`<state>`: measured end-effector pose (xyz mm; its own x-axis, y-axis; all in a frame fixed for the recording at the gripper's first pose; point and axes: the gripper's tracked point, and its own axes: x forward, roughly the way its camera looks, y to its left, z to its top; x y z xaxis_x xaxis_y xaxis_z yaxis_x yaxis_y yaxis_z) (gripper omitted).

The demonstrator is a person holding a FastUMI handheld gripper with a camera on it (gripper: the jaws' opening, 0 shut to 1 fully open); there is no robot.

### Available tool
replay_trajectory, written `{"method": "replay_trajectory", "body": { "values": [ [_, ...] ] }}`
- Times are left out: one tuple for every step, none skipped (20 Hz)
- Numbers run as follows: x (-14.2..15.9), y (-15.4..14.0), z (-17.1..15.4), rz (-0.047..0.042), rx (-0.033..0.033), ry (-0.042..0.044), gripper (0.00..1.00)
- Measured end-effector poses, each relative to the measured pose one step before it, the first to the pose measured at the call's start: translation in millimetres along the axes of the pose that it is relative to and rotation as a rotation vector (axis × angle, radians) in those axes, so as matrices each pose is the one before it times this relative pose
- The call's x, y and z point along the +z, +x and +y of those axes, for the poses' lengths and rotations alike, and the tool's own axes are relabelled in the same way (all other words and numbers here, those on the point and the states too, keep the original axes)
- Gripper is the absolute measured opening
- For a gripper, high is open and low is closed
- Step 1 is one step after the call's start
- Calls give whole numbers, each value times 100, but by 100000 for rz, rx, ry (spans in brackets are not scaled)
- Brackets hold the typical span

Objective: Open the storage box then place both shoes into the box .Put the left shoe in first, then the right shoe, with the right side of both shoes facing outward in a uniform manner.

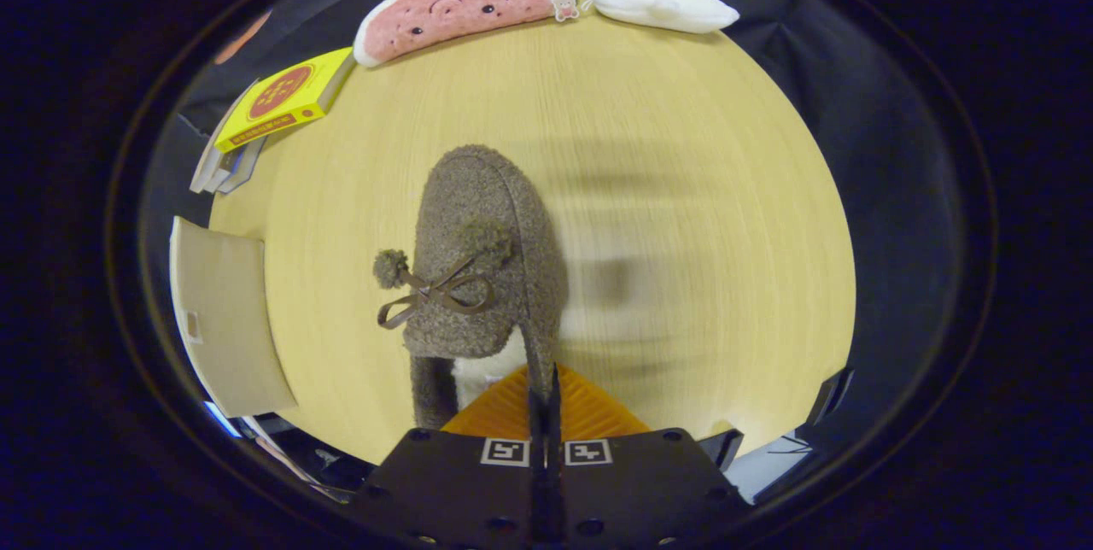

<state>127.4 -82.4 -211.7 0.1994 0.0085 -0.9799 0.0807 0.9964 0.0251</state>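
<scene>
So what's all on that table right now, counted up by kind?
Slippers: 1, the fuzzy grey slipper, pinched at its rim by the closed tool
Soft toys: 2, a watermelon slice and a white mouse
Boxes: 2, a yellow box and a beige box
Total: 5

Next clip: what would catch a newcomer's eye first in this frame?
The fuzzy grey-brown shoe with pom-poms and a bow, pinched by its heel edge in the closed tongs and hanging over the wooden table. Beyond it, at the table's far edge, lie a watermelon plush and a white plush; a yellow box sits nearby.
</scene>
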Motion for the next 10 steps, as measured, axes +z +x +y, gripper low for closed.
{"method": "replay_trajectory", "body": {
  "values": [
    [-219,-765,457,-20,2501,410,0],
    [-319,-977,741,-300,3221,1004,0],
    [-204,-982,686,-798,2596,464,0],
    [-43,-991,792,-1046,1460,-416,0],
    [-12,-1272,859,-1713,818,-705,1],
    [-51,-1216,855,-1784,557,-929,0],
    [21,-1199,1012,-1923,760,-847,1],
    [-35,-1045,1100,-1533,931,-682,0],
    [-1,-1264,1340,-1869,901,-1280,0],
    [-97,-957,1210,-1474,577,-1219,1]
  ]
}}
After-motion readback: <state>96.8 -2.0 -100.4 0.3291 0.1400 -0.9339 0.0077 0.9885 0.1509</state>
